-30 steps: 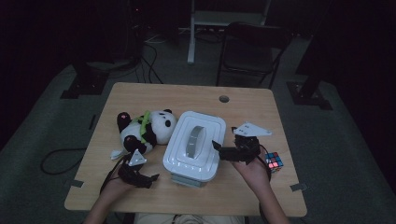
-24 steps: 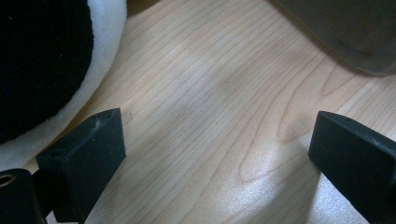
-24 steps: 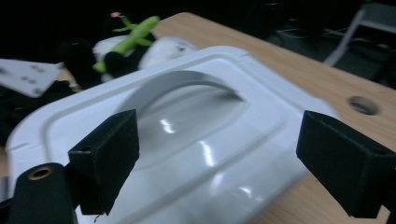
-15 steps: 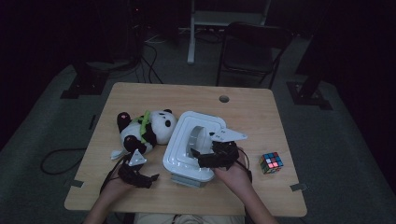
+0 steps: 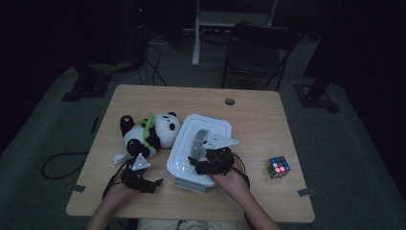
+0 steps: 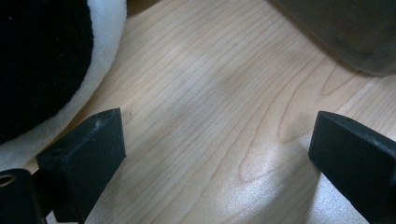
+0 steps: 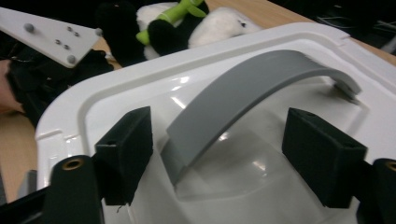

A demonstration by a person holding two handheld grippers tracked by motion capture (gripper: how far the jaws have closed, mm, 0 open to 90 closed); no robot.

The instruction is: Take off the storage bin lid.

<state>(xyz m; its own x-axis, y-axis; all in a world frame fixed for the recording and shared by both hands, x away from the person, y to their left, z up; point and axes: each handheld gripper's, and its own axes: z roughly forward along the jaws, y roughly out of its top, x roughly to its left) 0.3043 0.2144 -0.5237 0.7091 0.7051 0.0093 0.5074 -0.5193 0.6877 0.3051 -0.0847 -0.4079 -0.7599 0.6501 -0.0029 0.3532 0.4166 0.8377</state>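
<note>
Looking down in the high view: white lidded box [image 5: 200, 148] sits at centre frame on the table [image 5: 258, 120], its grey handle [image 5: 198, 142] arched along the lid. Right gripper [image 5: 210, 163] rests over the box's lower right part. Left gripper [image 5: 141, 179] lies at lower left, below the plush panda [image 5: 148, 134]. Puzzle cube [image 5: 278, 166] sits at right, well apart.

Left gripper view: jaws spread wide over bare wood, nothing between them; panda fur [image 6: 46, 65] at upper left.

Right gripper view: jaws straddle the near end of the grey handle [image 7: 247, 93], gaps on both sides, not pressing. They have just been closing. White lid [image 7: 140, 93] underneath.
</note>
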